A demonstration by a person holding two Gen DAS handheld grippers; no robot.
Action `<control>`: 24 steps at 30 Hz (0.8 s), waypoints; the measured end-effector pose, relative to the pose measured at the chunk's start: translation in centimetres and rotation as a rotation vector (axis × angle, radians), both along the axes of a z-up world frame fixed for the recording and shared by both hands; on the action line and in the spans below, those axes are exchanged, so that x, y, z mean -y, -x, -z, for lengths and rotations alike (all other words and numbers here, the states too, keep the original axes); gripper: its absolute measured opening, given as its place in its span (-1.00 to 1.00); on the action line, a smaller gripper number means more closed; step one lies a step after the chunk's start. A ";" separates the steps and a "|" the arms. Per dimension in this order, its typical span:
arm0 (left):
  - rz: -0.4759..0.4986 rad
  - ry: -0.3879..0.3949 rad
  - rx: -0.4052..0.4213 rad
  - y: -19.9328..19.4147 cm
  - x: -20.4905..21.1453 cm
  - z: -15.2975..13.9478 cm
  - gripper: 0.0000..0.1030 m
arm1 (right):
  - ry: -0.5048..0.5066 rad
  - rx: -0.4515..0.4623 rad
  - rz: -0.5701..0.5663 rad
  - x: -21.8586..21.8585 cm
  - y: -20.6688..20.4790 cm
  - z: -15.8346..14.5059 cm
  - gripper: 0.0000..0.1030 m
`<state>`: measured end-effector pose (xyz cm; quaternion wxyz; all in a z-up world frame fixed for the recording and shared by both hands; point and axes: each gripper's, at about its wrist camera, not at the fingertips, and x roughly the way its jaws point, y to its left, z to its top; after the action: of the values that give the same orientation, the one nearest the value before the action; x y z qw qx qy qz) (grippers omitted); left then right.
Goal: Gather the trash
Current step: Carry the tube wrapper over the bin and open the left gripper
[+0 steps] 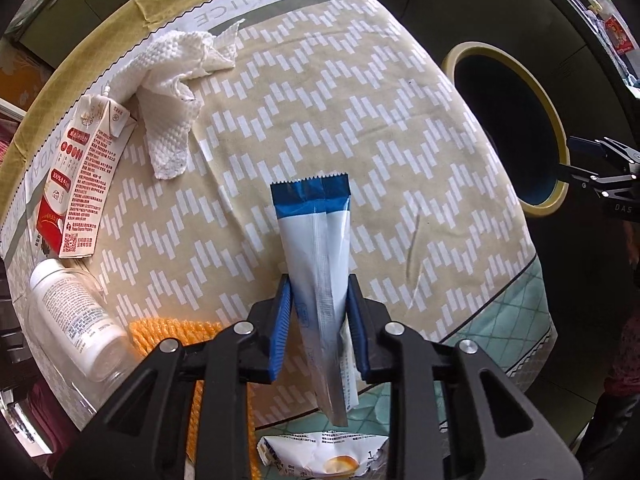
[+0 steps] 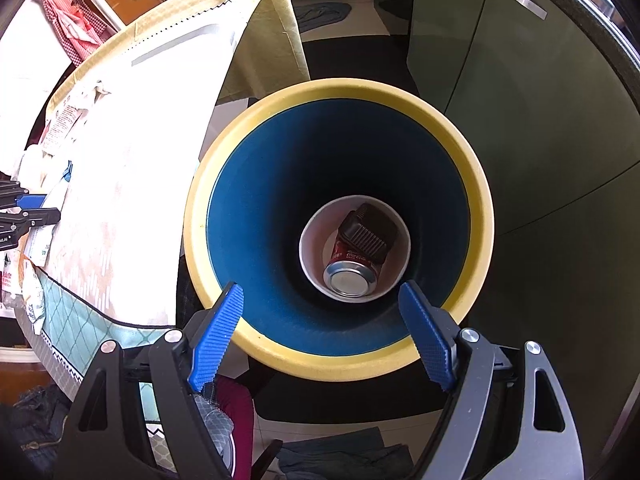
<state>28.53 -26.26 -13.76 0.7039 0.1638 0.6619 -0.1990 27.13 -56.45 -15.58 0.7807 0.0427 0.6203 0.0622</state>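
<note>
My left gripper (image 1: 319, 284) points down over the table and is shut on a long white sachet wrapper with a blue end (image 1: 316, 232), gripping it near its middle. The wrapper's blue end lies toward the tablecloth (image 1: 380, 120). My right gripper (image 2: 320, 288) hangs open and empty over the near rim of a yellow-rimmed blue bin (image 2: 340, 92) beside the table. At the bin's bottom lie a red soda can (image 2: 352, 276) and a black ribbed object (image 2: 366, 232). In the left wrist view the bin (image 1: 560, 152) stands past the table's right edge.
On the table's left lie a crumpled paper towel (image 1: 172, 92), a red and white milk carton (image 1: 84, 176) and a white bottle (image 1: 76, 320). An orange net (image 1: 176, 332) and a snack packet (image 1: 328, 456) sit under the left gripper. Green cabinets (image 2: 520, 80) stand behind the bin.
</note>
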 end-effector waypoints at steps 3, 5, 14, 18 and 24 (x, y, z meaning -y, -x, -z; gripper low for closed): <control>0.042 0.021 0.028 1.0 1.4 -1.9 -0.50 | -0.003 0.012 0.011 0.5 0.4 -0.4 0.54; 0.081 0.041 0.047 1.6 3.1 -3.4 -0.50 | -0.004 0.021 0.022 1.0 0.8 -0.8 0.54; 0.257 0.119 0.110 2.2 16.1 -6.3 -0.49 | -0.014 0.054 0.080 3.5 3.2 -2.0 0.54; 0.281 0.124 0.098 1.2 21.2 -4.3 -0.46 | -0.011 0.049 0.108 4.5 4.8 -2.1 0.54; 0.236 0.105 0.087 -1.6 25.5 -0.3 0.01 | -0.005 0.052 0.161 6.2 6.7 -2.8 0.54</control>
<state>30.11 -51.79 -13.50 0.7113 0.2119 0.5954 -0.3077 20.43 -62.70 -12.79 0.7990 0.0927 0.5941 0.0017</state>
